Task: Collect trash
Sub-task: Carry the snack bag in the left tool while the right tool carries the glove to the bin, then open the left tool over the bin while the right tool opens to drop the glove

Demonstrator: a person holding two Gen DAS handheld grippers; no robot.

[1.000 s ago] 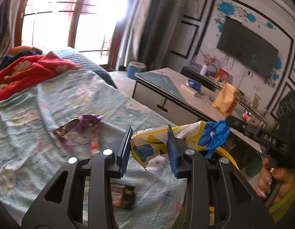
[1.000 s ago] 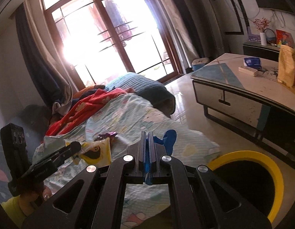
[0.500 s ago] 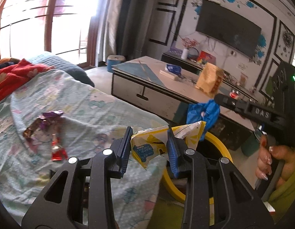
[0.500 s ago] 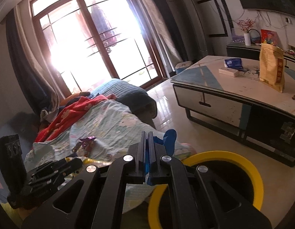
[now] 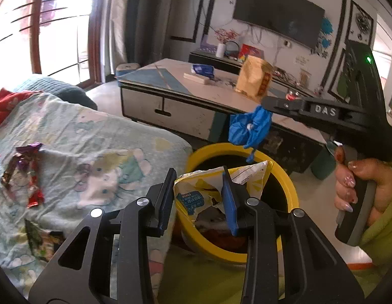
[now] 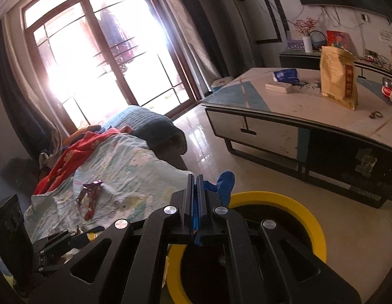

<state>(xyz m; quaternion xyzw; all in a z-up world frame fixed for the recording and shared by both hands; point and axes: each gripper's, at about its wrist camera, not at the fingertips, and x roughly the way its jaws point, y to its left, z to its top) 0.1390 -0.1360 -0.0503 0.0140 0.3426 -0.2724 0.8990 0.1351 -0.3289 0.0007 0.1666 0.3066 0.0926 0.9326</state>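
- Yellow crinkled plastic snack bag (image 5: pixel 216 187) sits pinched between the pads of the left claw (image 5: pixel 199 197), hanging over the mouth of the round yellow-rimmed bin (image 5: pixel 284 177) on the floor beside the bed.
- Blue crumpled plastic scrap (image 5: pixel 249 126) is clamped in the right claw (image 6: pixel 195 202), whose jaws are pressed tight together on it; it hangs above the far rim of the same bin (image 6: pixel 307 217).
- Judged from this, the step in hand is the drop: both pieces are carried over the bin and not yet let go.
- Next, each claw needs to open while its piece is squarely over the dark opening, so nothing catches on the rim.
- Both claws tilt downward toward the bin; the person's hand (image 5: pixel 360 187) wraps the right handle.
- Purple and red foil wrappers (image 5: pixel 23 169) remain on the pale patterned bed sheet (image 5: pixel 94 131), to be collected afterwards.
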